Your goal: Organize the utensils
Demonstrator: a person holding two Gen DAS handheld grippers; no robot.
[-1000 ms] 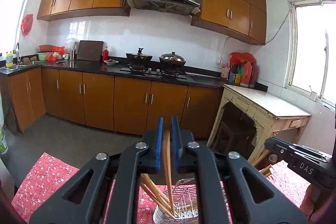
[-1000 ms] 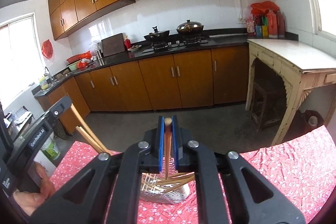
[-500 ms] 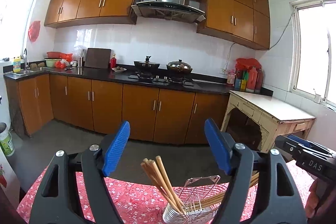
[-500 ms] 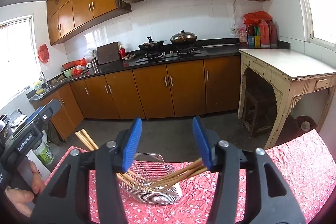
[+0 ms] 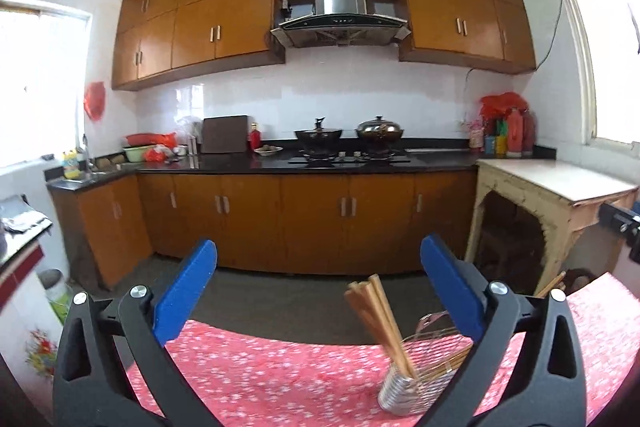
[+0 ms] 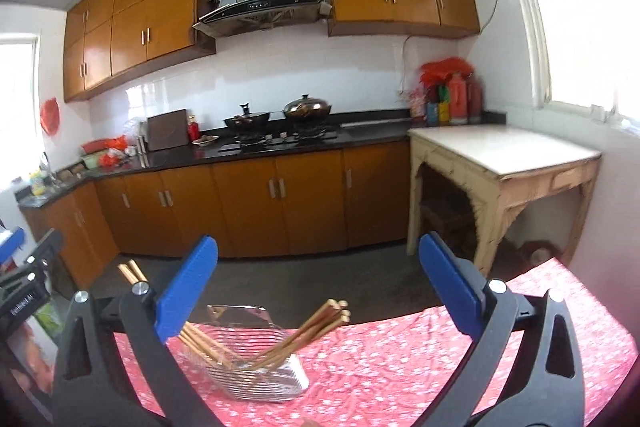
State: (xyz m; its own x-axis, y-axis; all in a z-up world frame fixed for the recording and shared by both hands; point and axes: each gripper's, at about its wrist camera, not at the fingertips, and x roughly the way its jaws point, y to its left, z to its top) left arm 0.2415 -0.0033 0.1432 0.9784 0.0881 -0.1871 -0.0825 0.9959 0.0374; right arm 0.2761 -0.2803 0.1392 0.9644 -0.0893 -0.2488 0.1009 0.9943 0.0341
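A wire metal basket [image 6: 256, 375] stands on the table with the red flowered cloth [image 6: 400, 367]. Several wooden chopsticks [image 6: 316, 327] lean in it in two bunches, one to the left and one to the right. In the left wrist view the basket [image 5: 416, 379] sits low right, with a chopstick bunch [image 5: 380, 319] sticking up. My left gripper [image 5: 318, 291] is wide open and empty, to the left of and above the basket. My right gripper [image 6: 318, 287] is wide open and empty, above and behind the basket.
Beyond the table's far edge is a dark floor, then brown kitchen cabinets [image 5: 312, 215] with a black counter, pots and a hood. A worn cream side table [image 6: 504, 163] stands at the right. The other gripper shows at the left edge [image 6: 24, 287].
Both grippers were shut on chopsticks a second ago. They opened, left the chopsticks in the basket, and have pulled up and back, the left one shifting leftward.
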